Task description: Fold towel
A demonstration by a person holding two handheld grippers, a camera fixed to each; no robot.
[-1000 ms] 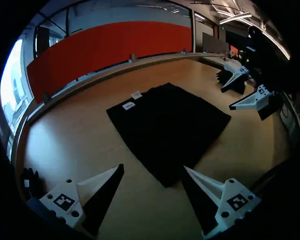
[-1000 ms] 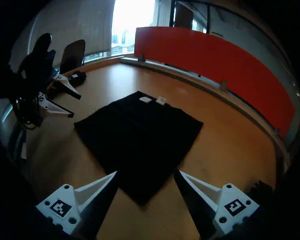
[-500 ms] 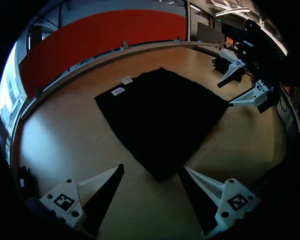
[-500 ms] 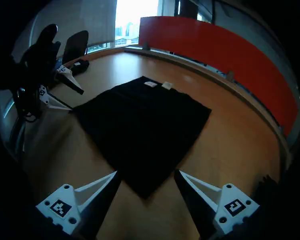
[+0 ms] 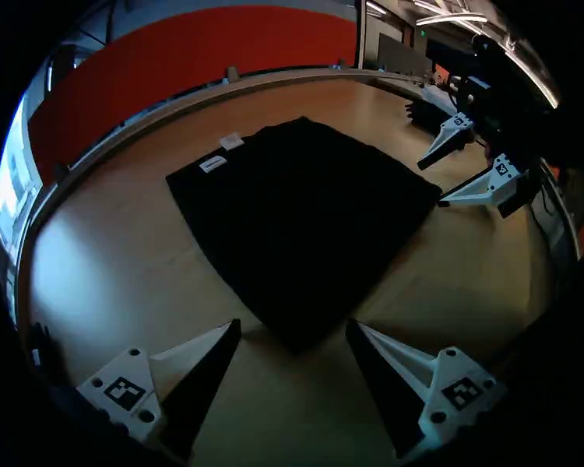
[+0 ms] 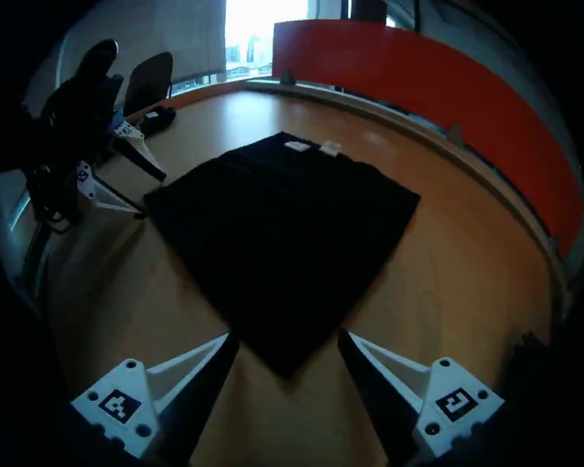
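A black towel (image 5: 300,210) lies flat on the wooden table (image 5: 113,257), with two white labels (image 5: 212,163) near its far edge. In the left gripper view my left gripper (image 5: 292,327) is open, and the towel's near corner lies between its fingertips. The right gripper (image 5: 430,185) stands open at the towel's right corner. In the right gripper view the towel (image 6: 284,233) points a corner between the fingers of my open right gripper (image 6: 286,336). There the left gripper (image 6: 153,194) is open by the towel's left corner.
A red partition (image 5: 198,62) runs along the table's far edge, and it also appears as the red partition (image 6: 463,86). Dark chairs (image 6: 148,86) and a small black object (image 6: 156,121) stand at the far left. A window (image 6: 261,31) glows beyond.
Both grippers have moved forward and lower toward the towel. Each near corner now reaches in between the fingertips. The towel has not moved.
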